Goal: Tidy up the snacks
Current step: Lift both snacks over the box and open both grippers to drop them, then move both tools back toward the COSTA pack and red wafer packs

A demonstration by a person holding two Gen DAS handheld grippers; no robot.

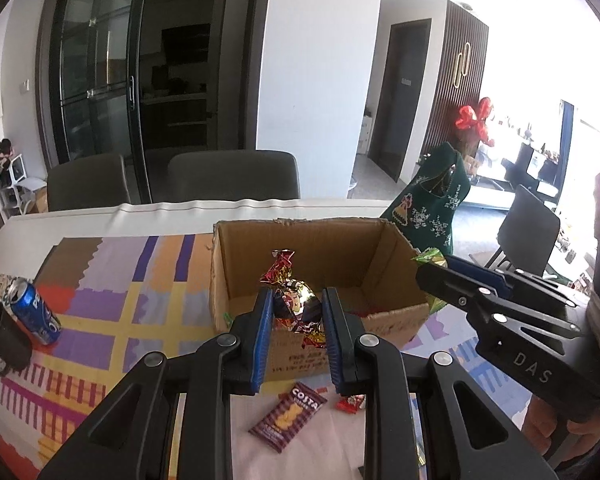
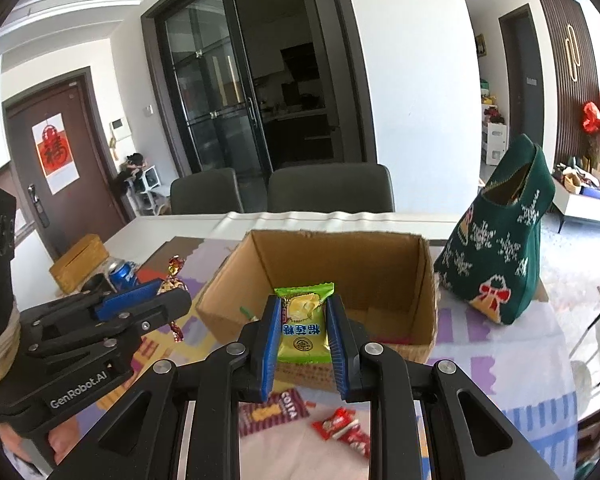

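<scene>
The left tool (image 1: 294, 312) is pinching a foil-wrapped candy (image 1: 294, 300) between its blue pads, holding it up just in front of the open cardboard box (image 1: 384, 248), whose near wall is sitting right past the fingertips. The right tool (image 2: 303, 322) is gripping a green snack packet (image 2: 303, 326) the same way, with the packet standing upright between the fingers and the same box (image 2: 340, 256) lying straight ahead of it. Below and just short of the left tool, a Costa biscuit packet (image 1: 286, 416) and a small red candy (image 1: 350, 403) are lying on the patterned cloth (image 1: 112, 280) covering the bench; from the right tool's side two red candies (image 2: 342, 428) are showing beneath its fingers. Off to the left tool's left, a blue Pepsi can (image 1: 34, 310) is leaning beside a dark mug (image 1: 4, 338). To the right tool's right, a green knitted Christmas bag (image 2: 500, 248) is standing beside the box.
</scene>
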